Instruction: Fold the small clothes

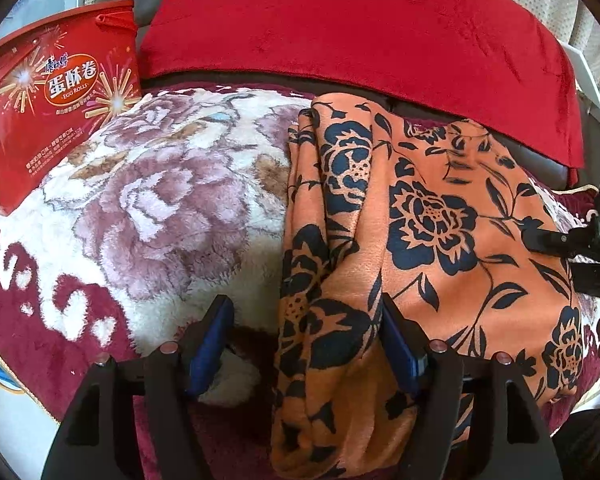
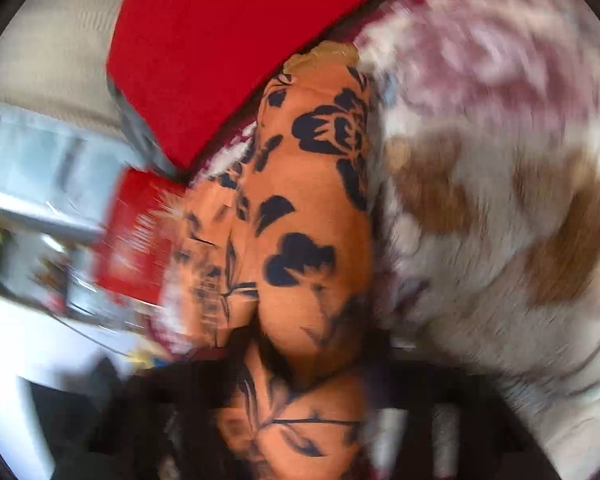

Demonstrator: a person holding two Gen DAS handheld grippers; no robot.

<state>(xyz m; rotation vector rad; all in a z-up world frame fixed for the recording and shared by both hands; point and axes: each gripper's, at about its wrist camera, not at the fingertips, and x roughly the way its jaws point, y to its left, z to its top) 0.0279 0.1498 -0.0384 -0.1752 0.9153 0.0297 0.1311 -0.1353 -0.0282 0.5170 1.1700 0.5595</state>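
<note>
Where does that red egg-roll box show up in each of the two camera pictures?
Left wrist view: the red egg-roll box stands at the upper left, on the fluffy flowered blanket.
Right wrist view: the box is a blurred red shape at middle left.
Shared landmark: the orange flowered cloth.

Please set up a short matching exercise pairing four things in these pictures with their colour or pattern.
Things:
1. folded garment
2. fleece blanket
3. egg roll box
4. plush cloth at the back

Descriptions:
A. plain bright red, no pattern
B. orange with dark blue flowers
C. red with printed fireworks and lettering
D. white and maroon with mauve flowers

Pairs: 1-B, 2-D, 3-C, 4-A
</note>
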